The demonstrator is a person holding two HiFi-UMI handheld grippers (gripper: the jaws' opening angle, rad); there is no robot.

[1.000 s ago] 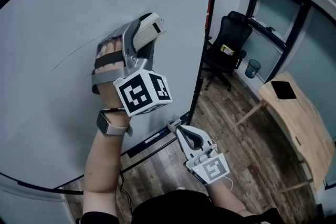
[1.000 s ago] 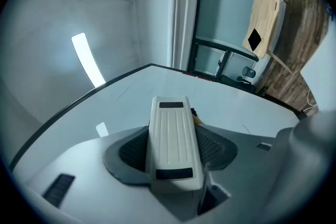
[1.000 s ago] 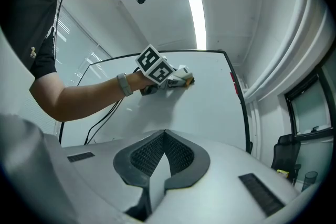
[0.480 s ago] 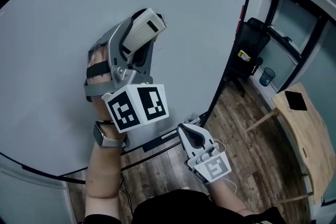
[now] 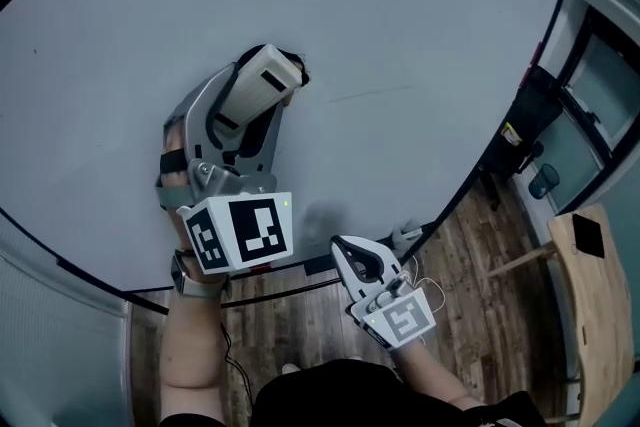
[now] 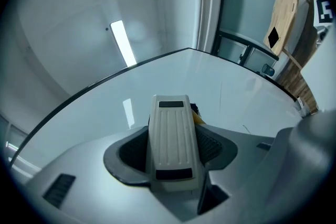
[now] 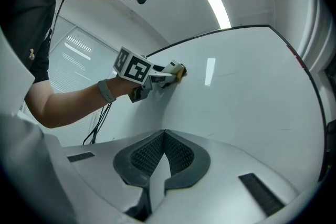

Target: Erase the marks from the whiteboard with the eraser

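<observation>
From the head view, the left gripper point(image 5: 283, 87) has the eraser point(image 5: 255, 83) flat against the whiteboard point(image 5: 420, 5), left of the middle, with a faint mark point(image 5: 372, 95) just to its right. The right gripper point(image 5: 342, 247) hangs low by the board's bottom edge, over the wooden floor point(image 5: 480, 305). Over in the left gripper view, the jaws are clamped on the cream, ribbed eraser point(image 6: 170, 128), one dark pad on each side, and its far end touches the whiteboard point(image 6: 247, 102). Right gripper view: jaws pressed together with nothing between them point(image 7: 164, 136), and past them the left gripper point(image 7: 167, 74) sits up on the whiteboard point(image 7: 252, 92), a watch point(image 7: 106, 91) on that wrist.
</observation>
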